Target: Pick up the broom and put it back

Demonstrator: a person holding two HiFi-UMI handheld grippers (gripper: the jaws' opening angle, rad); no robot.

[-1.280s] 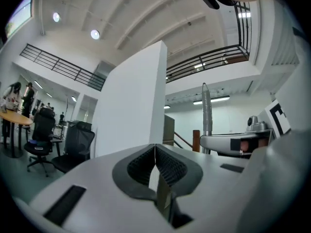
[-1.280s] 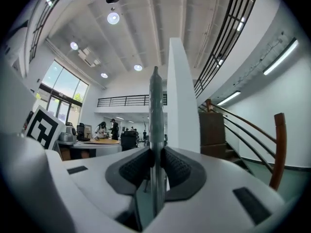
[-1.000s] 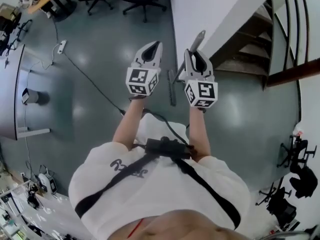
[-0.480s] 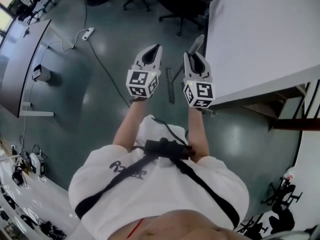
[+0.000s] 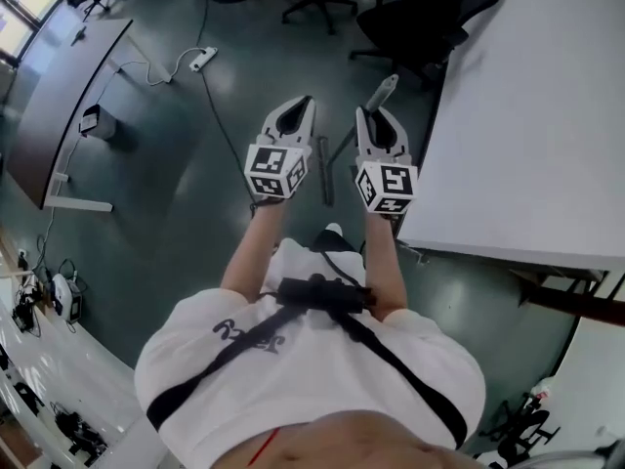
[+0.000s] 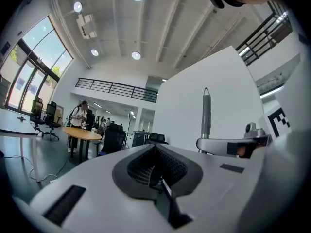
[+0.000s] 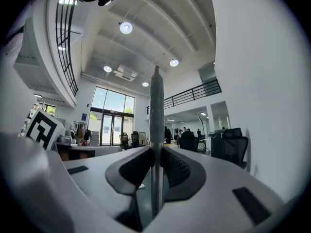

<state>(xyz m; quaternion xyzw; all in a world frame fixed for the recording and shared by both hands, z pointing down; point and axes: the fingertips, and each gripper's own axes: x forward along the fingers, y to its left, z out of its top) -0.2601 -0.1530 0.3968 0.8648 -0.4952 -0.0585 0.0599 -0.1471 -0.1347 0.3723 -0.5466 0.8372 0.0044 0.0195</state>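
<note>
The broom hangs upright in my right gripper (image 5: pixel 367 115), which is shut on its thin grey handle (image 5: pixel 383 90). Its dark head (image 5: pixel 325 170) dangles just above the floor between my two hands. In the right gripper view the handle (image 7: pixel 156 120) runs straight up between the pads of the right gripper (image 7: pixel 156 154). My left gripper (image 5: pixel 303 106) is held level beside it, shut with nothing in it. In the left gripper view the left gripper (image 6: pixel 156 152) shows closed pads, with the broom handle (image 6: pixel 206 113) standing off to the right.
A large white table (image 5: pixel 527 115) fills the right side. Black office chairs (image 5: pixel 420 18) stand at its far end. A power strip (image 5: pixel 203 59) with a cable lies on the grey floor, and a dark desk (image 5: pixel 68 96) is at the left. People stand by a round table (image 6: pixel 82 132).
The view has swept across the room: the stairs and white wall slid out of sight and the white table and chairs came in. Both grippers keep their pose, with the broom still held.
</note>
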